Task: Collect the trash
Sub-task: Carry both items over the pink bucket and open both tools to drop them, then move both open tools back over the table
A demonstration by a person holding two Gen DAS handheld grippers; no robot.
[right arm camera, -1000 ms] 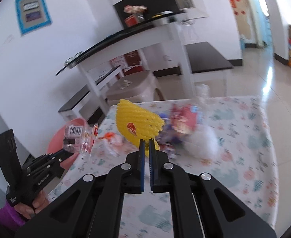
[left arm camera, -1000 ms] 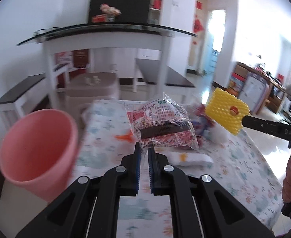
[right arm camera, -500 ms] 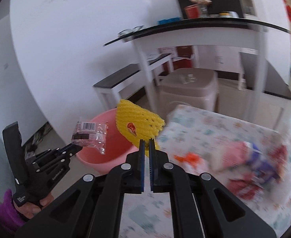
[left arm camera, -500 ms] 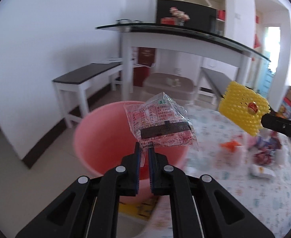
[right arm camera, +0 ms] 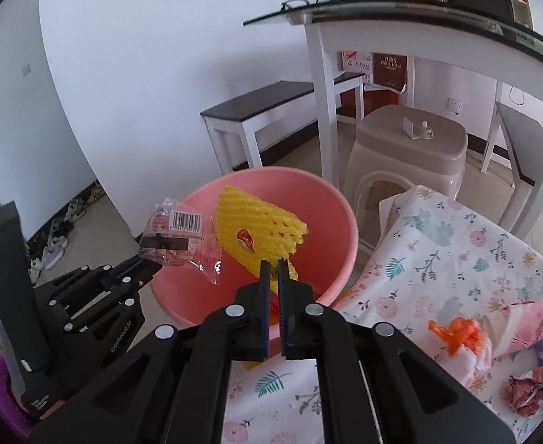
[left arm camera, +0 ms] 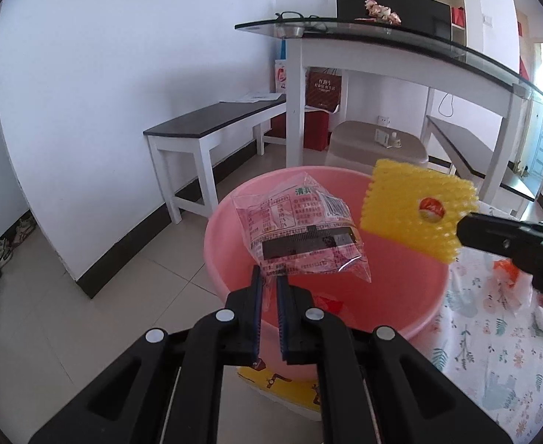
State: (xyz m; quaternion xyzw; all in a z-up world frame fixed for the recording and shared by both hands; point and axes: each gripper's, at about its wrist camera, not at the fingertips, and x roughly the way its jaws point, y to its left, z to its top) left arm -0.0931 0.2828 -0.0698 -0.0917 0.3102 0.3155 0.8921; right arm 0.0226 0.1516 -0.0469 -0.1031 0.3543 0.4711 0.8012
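Note:
My left gripper (left arm camera: 267,277) is shut on a clear plastic snack wrapper (left arm camera: 301,236) with red print, held over the open pink basin (left arm camera: 216,259). My right gripper (right arm camera: 274,263) is shut on a yellow foam fruit net (right arm camera: 256,233) with a red sticker, also held above the pink basin (right arm camera: 341,222). The net shows in the left wrist view (left arm camera: 415,214) to the right of the wrapper. The wrapper shows in the right wrist view (right arm camera: 181,238) left of the net. A red scrap (left arm camera: 327,303) lies in the basin.
A table with a floral cloth (right arm camera: 438,259) stands right of the basin, with more trash: an orange scrap (right arm camera: 456,333), a pink wrapper (right arm camera: 523,322) and a crumpled red piece (right arm camera: 526,392). A beige stool (right arm camera: 408,148), a white bench (left arm camera: 212,125) and a glass-topped desk (left arm camera: 401,44) stand behind.
Both grippers have swung left from the table to above the pink basin, each carrying its piece of trash. The basin now sits directly under the wrapper and the net.

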